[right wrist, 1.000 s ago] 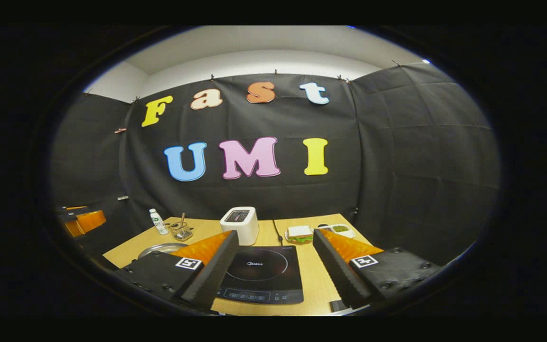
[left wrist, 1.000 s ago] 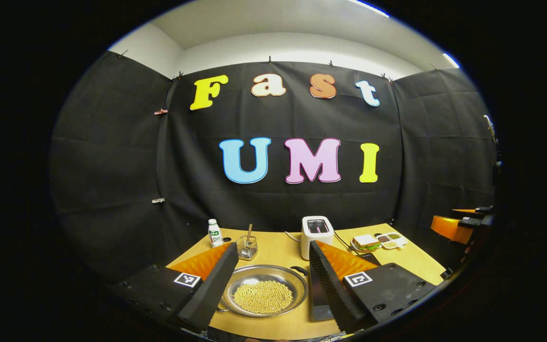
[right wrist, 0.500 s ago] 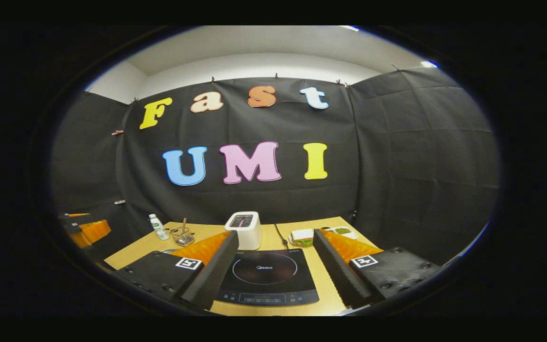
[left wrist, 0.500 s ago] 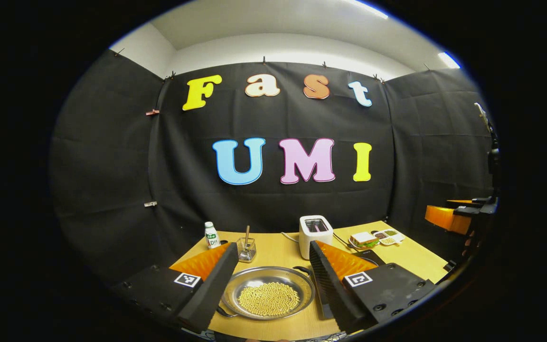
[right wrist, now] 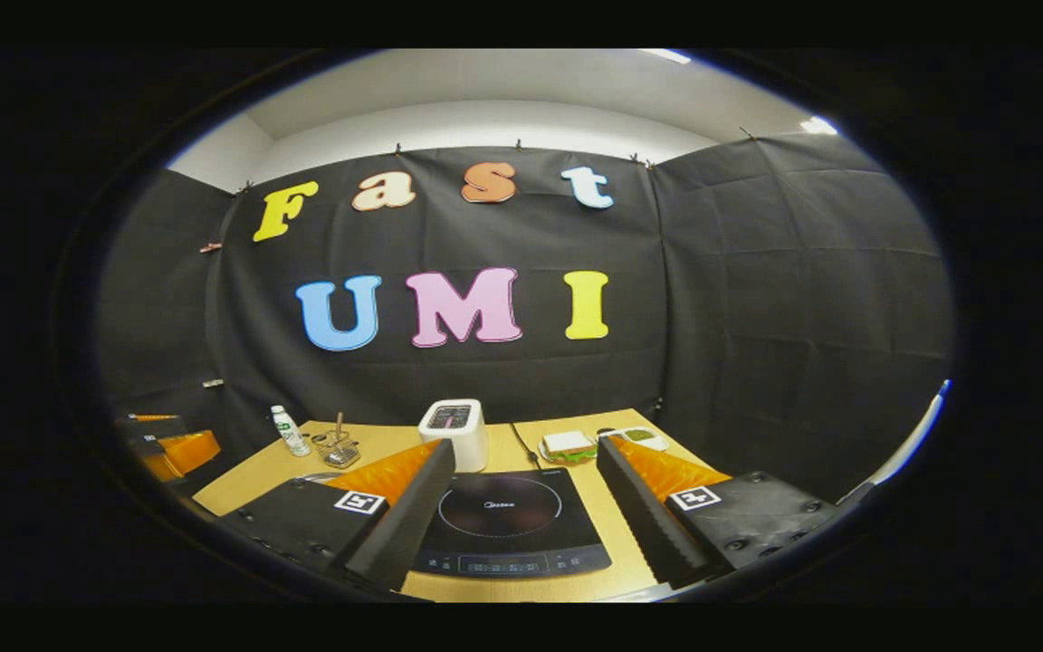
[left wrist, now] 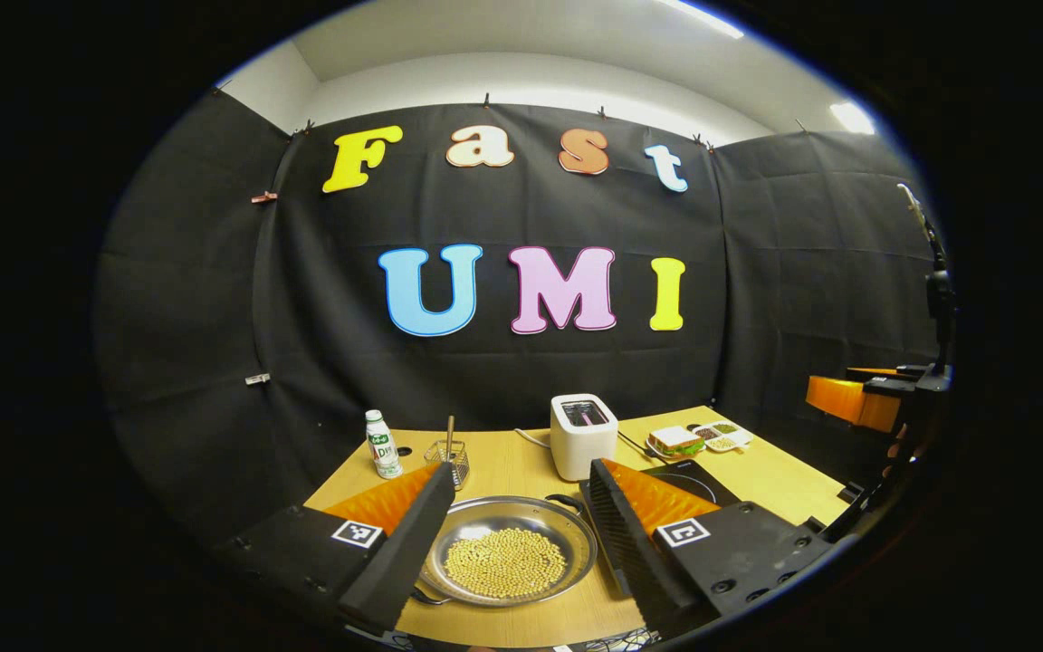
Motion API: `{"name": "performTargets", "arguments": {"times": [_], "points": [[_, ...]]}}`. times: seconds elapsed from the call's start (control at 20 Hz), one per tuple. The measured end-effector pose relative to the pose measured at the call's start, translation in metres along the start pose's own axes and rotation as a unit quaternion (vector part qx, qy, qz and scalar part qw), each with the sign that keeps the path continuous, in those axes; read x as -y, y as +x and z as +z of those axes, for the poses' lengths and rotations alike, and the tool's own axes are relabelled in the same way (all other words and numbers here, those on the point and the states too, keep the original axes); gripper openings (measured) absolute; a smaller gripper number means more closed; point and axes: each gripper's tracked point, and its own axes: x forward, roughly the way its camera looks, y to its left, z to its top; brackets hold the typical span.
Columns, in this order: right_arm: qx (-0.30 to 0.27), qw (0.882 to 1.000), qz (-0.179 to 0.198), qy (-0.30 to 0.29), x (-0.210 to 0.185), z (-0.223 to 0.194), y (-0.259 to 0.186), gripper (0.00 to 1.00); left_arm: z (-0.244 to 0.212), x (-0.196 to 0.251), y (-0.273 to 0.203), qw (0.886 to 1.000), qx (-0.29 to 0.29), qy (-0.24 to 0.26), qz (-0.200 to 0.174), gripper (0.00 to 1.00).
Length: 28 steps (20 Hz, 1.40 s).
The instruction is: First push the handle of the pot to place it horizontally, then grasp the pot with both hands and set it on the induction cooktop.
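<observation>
A shallow steel pot (left wrist: 508, 554) with yellow beans in it sits on the wooden table (left wrist: 503, 466). One dark loop handle (left wrist: 565, 500) shows at its far right rim, another (left wrist: 426, 598) at its near left. My left gripper (left wrist: 520, 475) hovers open above the pot, one finger on each side and touching nothing. The black induction cooktop (right wrist: 508, 525) lies to the pot's right, its corner (left wrist: 698, 480) beyond my left gripper's right finger. My right gripper (right wrist: 526, 448) is open over the cooktop, holding nothing, and is also visible at the far right (left wrist: 856, 403).
At the back of the table stand a white toaster (left wrist: 583, 435), a small bottle (left wrist: 383, 444) and a wire basket with a utensil (left wrist: 449, 453). A sandwich on a plate (left wrist: 674, 441) and small dishes (left wrist: 721, 435) sit at the back right. The left gripper shows at far left (right wrist: 173, 448).
Both views have drifted slightly, with the table now a little farther and the cooktop sitting more squarely between the right fingers. Pot and cooktop have not moved. Both grippers stay open.
</observation>
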Motion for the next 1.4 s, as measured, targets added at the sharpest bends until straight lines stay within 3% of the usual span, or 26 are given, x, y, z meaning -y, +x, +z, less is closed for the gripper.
{"name": "performTargets", "arguments": {"times": [0.2,0.3,0.45,0.6,0.65,0.8,0.9,1.05,1.15,1.4], "points": [[0.001,1.000,0.000,-0.005,-0.006,0.000,-0.002,0.98,-0.004,-0.007,0.012,1.000,-0.023,0.001,-0.009,0.94],[0.002,1.000,0.000,-0.008,-0.009,0.000,-0.003,0.98,-0.012,-0.006,0.016,0.999,-0.040,-0.001,-0.027,0.89],[0.000,1.000,0.002,-0.016,-0.011,-0.004,-0.007,0.98,-0.021,-0.025,0.023,0.998,-0.058,-0.010,-0.017,0.60],[-0.007,1.000,0.001,-0.021,-0.010,-0.010,-0.009,0.98,-0.037,-0.029,0.026,0.996,-0.079,-0.022,-0.026,0.55],[-0.009,1.000,0.001,-0.020,-0.010,-0.011,-0.009,0.94,-0.040,-0.031,0.026,0.996,-0.085,-0.023,-0.029,0.49],[-0.016,1.000,0.001,-0.018,-0.010,-0.016,-0.010,0.98,-0.059,-0.036,0.027,0.993,-0.110,-0.021,-0.031,0.34],[-0.019,1.000,0.002,-0.017,-0.012,-0.019,-0.011,0.94,-0.072,-0.034,0.023,0.991,-0.129,-0.029,-0.038,0.23],[-0.027,0.999,0.004,-0.021,-0.013,-0.026,-0.011,0.98,-0.094,-0.033,0.019,0.986,-0.157,-0.041,-0.037,0.10],[-0.031,0.999,0.005,-0.022,-0.013,-0.030,-0.011,0.98,-0.109,-0.033,0.016,0.982,-0.176,-0.056,-0.035,0.05],[-0.043,0.999,0.006,-0.023,-0.012,-0.038,-0.011,0.94,-0.145,-0.033,0.008,0.973,-0.212,-0.079,-0.038,0.05]]}}
